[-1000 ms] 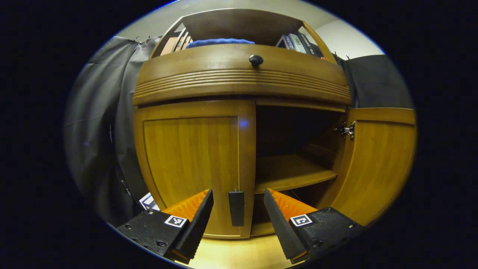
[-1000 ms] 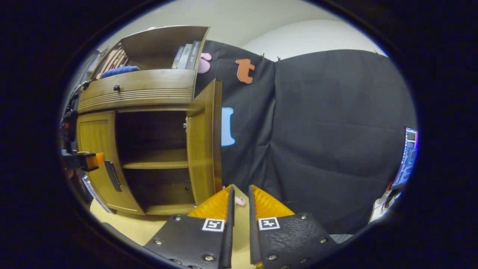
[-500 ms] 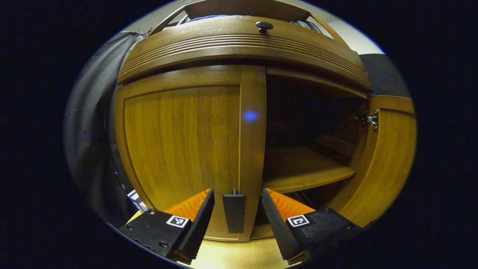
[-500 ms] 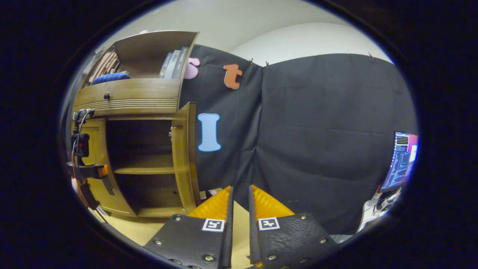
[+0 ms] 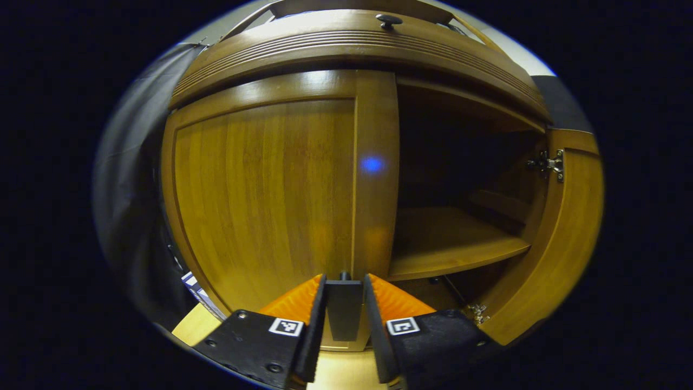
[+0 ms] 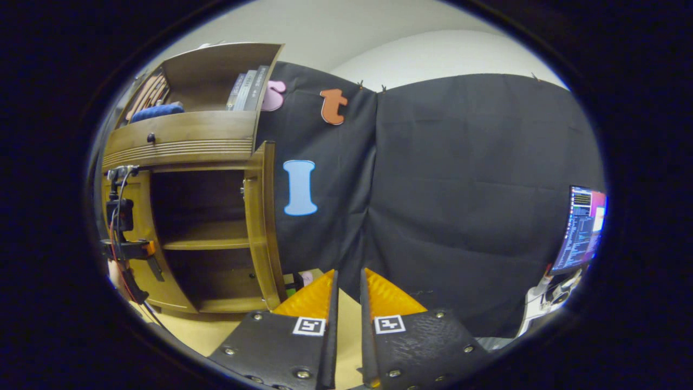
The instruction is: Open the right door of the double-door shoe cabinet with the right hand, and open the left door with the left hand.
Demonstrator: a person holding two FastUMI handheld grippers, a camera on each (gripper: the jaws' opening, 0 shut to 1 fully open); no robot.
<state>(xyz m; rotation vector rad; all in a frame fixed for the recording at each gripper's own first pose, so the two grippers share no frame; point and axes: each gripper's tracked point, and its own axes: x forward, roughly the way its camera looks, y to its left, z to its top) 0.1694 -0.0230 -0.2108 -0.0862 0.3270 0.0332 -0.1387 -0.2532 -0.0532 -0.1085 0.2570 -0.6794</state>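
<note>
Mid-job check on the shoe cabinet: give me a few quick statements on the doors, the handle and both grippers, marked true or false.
1. The right door is swung open, showing a shelf inside. True.
2. The left door is open too. False: it sits shut in its frame.
3. The left gripper has its fingers closed on the black handle of the left door. True.
4. The right gripper is gripping the right door's edge. False: it is off the cabinet, nearly closed on nothing, facing the black cloth wall.
5. The drawer above the doors is pulled out. False: it looks pushed in, its knob at the front.
</note>
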